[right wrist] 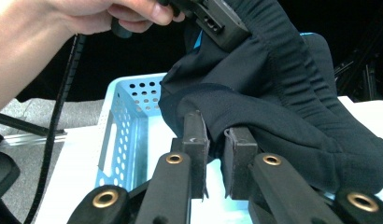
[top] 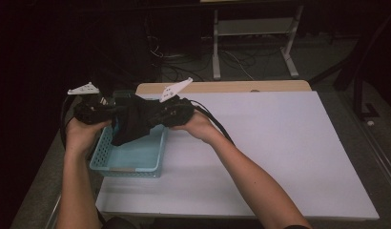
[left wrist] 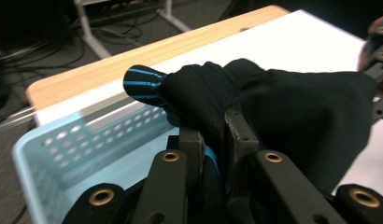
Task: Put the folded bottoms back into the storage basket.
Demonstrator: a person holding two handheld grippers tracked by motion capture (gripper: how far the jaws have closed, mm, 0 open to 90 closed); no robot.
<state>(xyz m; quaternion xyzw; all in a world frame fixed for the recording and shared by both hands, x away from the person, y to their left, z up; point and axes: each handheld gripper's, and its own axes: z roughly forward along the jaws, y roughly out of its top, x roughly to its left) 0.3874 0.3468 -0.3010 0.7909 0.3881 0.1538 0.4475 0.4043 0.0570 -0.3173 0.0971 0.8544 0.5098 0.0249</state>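
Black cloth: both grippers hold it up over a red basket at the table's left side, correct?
Not quite: the basket is light blue, not red, as the high view shows. The rest stands: the left gripper and right gripper are both shut on the black cloth, held over the basket at the table's left side.

The black garment (top: 136,119) covers the far part of the blue basket (top: 131,160); folds hide both grippers' jaws in the high view.
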